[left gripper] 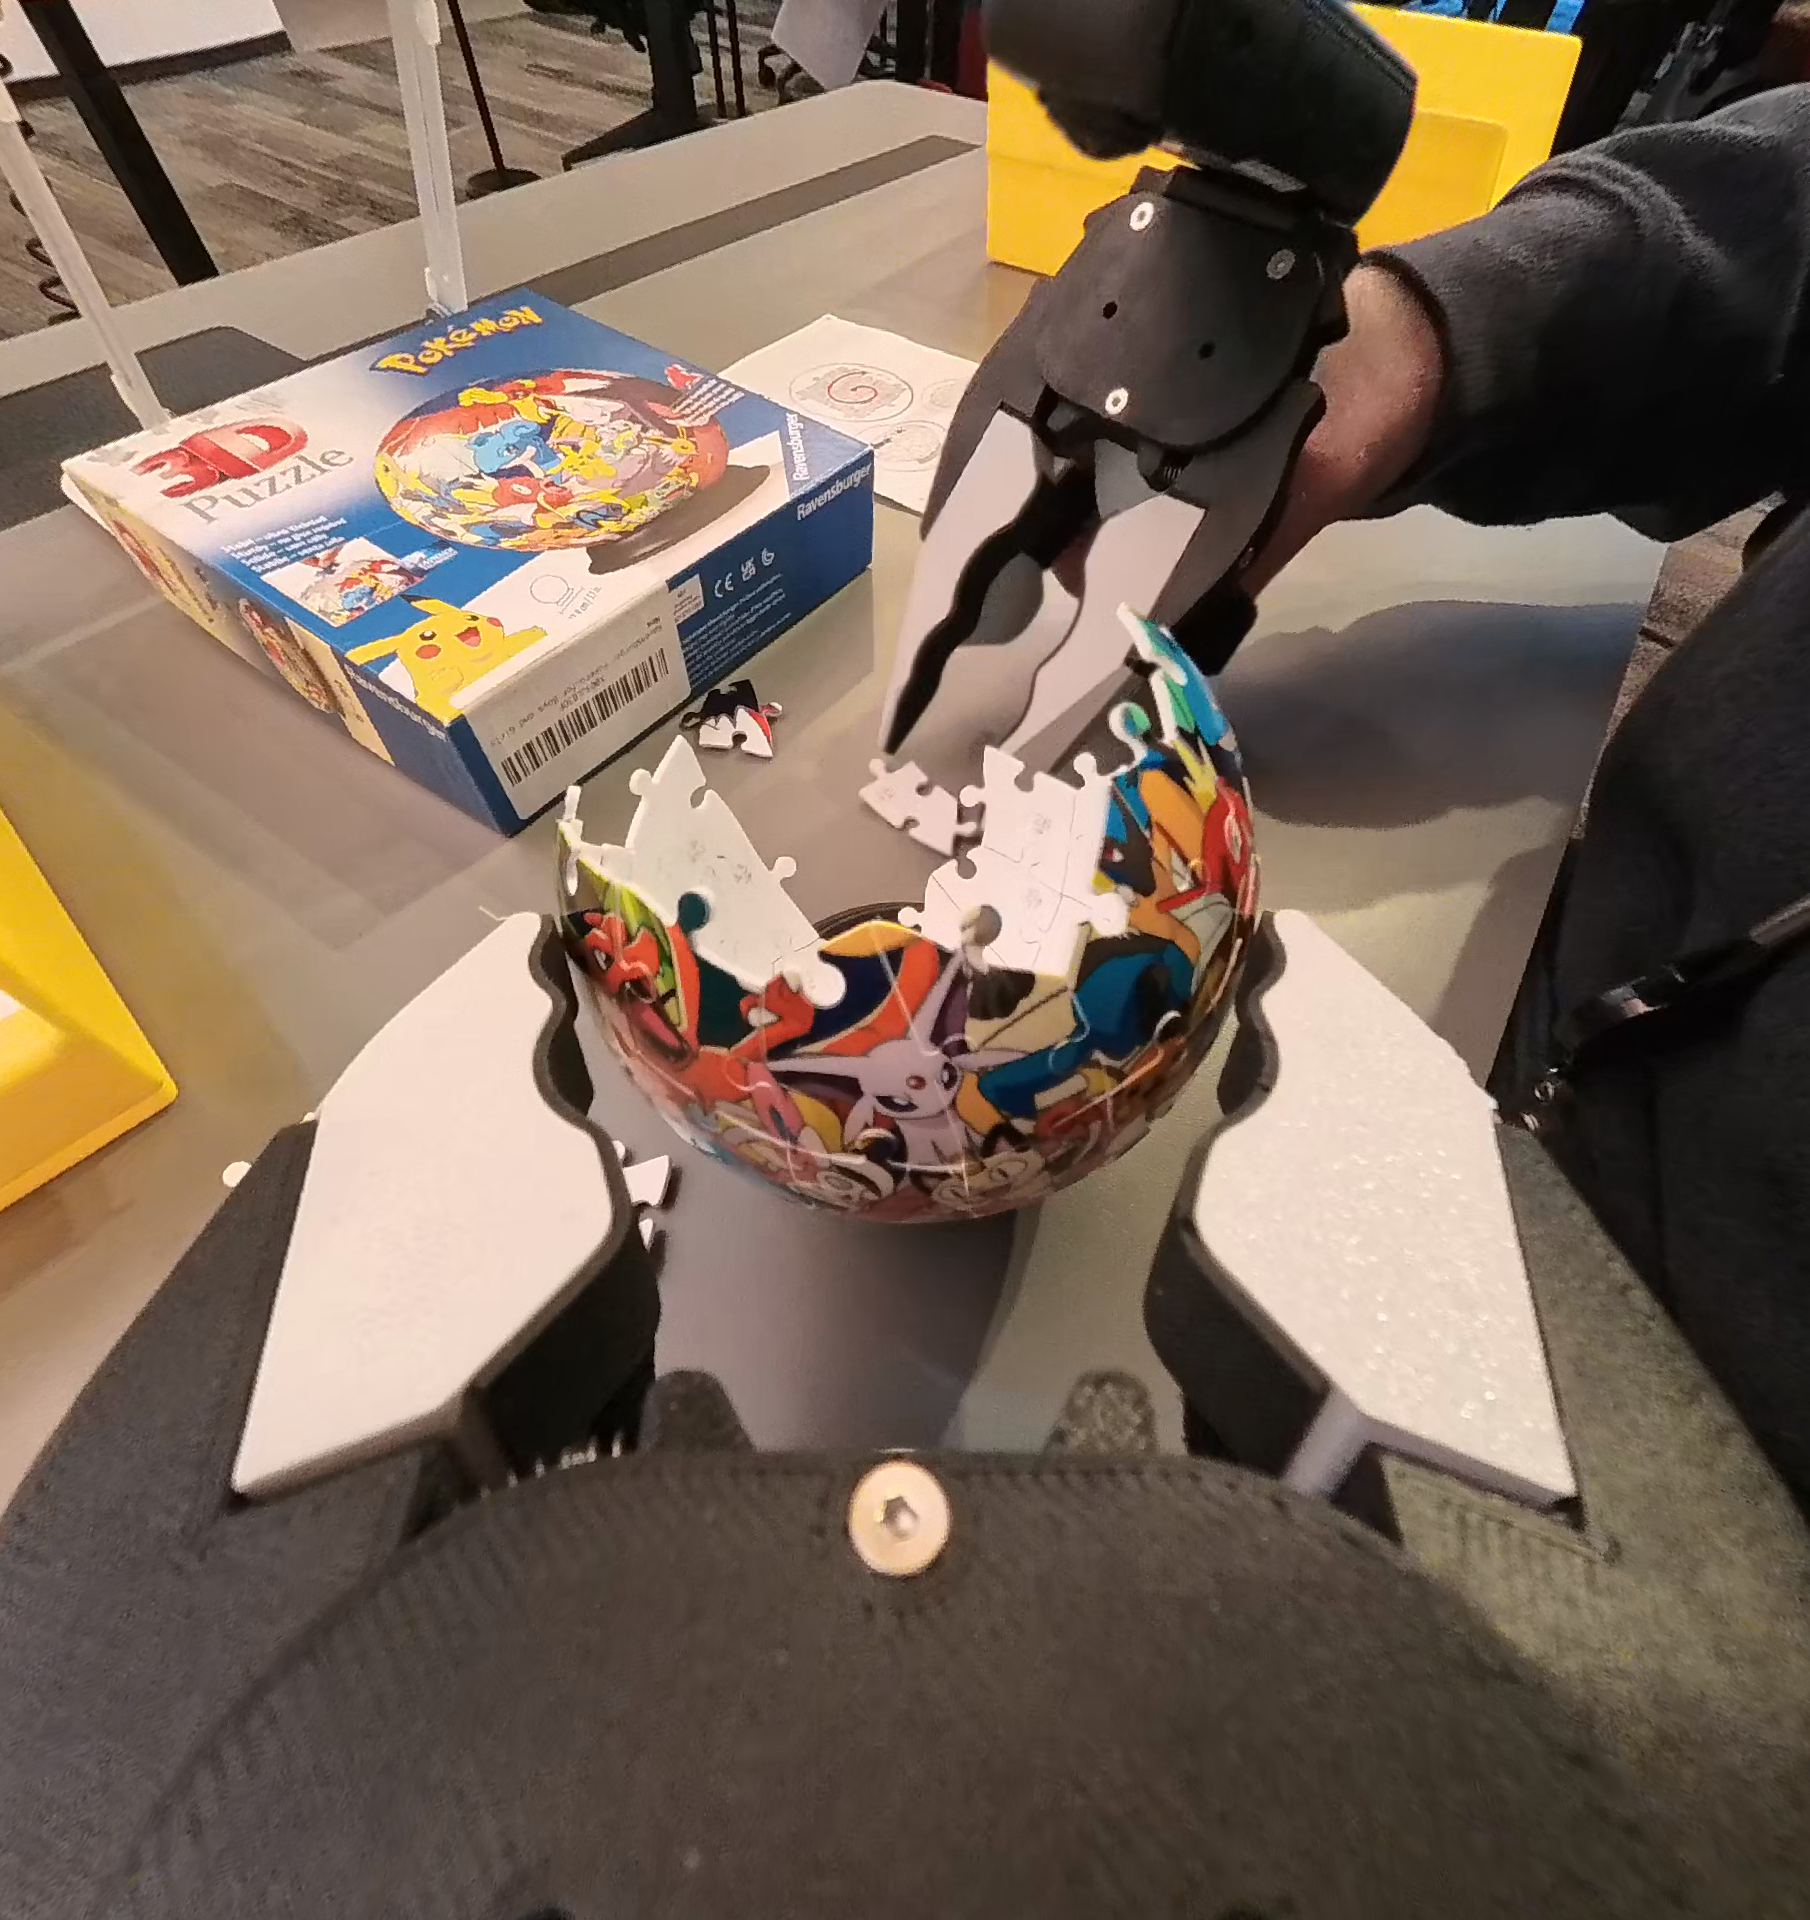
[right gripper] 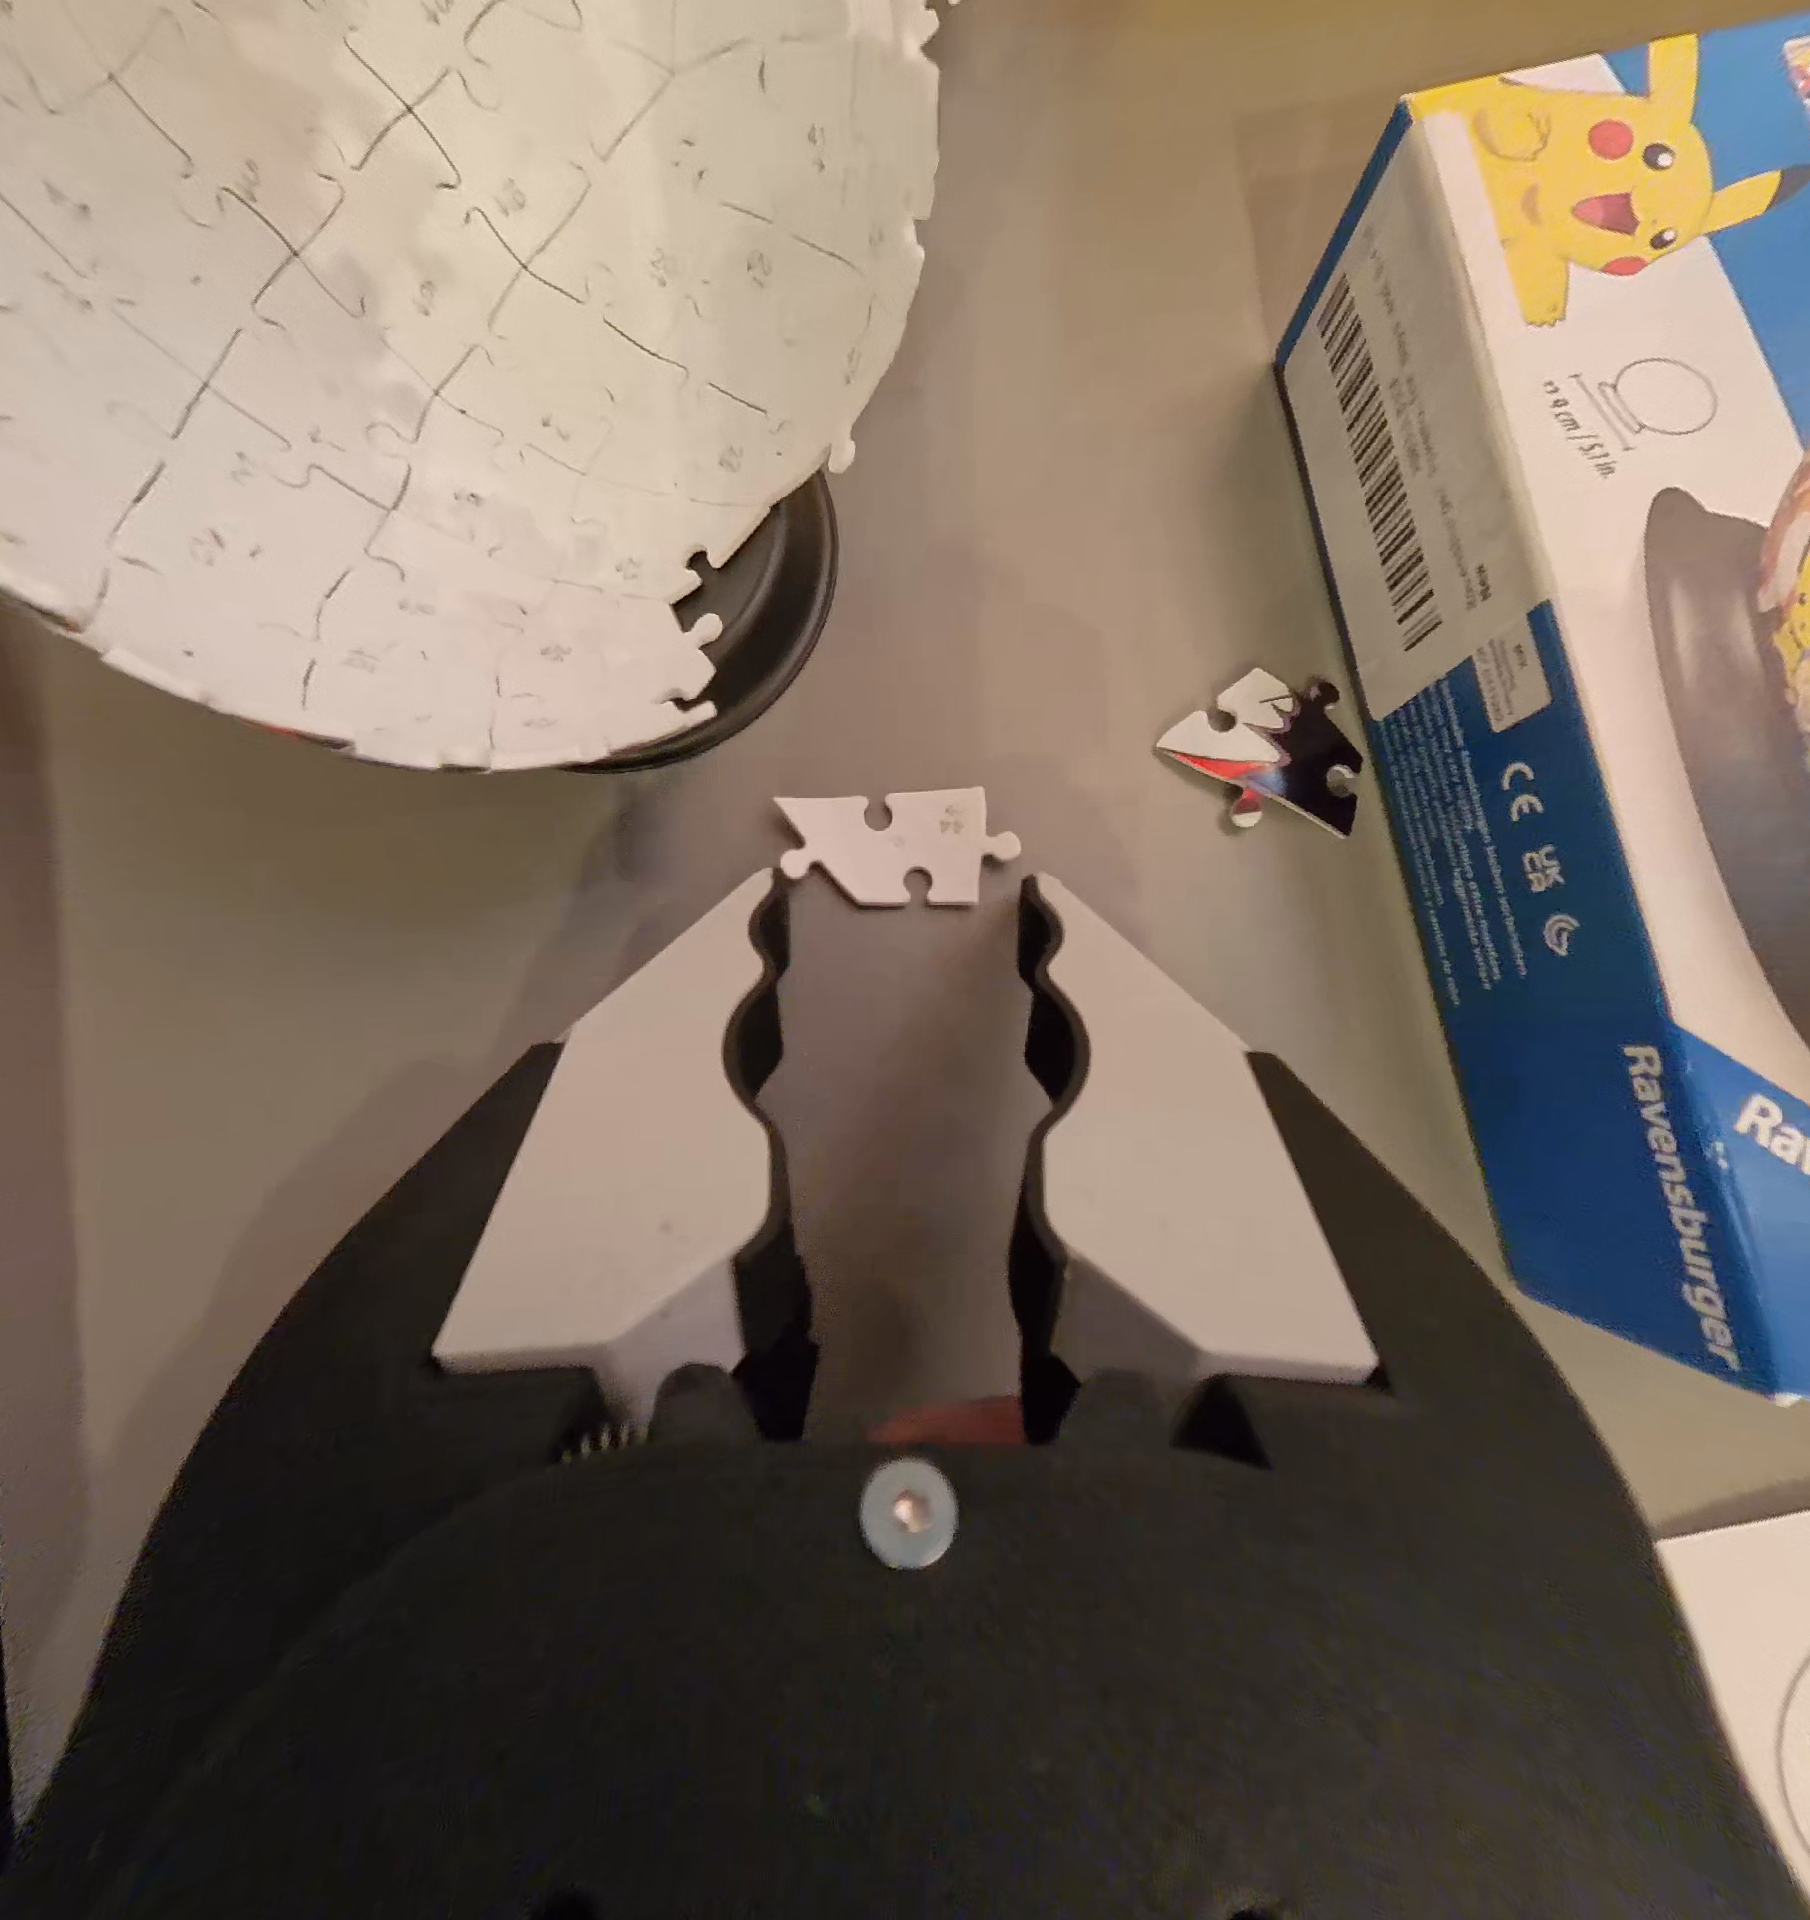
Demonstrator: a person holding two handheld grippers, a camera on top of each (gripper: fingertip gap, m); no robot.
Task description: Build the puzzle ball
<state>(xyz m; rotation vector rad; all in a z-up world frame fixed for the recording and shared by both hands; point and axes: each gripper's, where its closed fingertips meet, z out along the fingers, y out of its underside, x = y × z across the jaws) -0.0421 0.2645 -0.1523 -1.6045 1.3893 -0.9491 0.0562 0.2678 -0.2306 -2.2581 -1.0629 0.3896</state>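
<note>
right fingers (right gripper: 1046,935) astride white puzzle piece (right gripper: 896,847)

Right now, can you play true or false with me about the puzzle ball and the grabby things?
1. The puzzle ball is finished. False: its top is open and its rim is jagged.
2. The left hand-held gripper has a finger on each side of the ball. True.
3. The right hand-held gripper is squeezing a white piece. False: its fingers are apart, and the white piece lies flat on the table just past their tips.
4. A dark printed piece lies beside the blue puzzle box. True.
5. The puzzle box is open. False: it is shut and lies flat.
</note>
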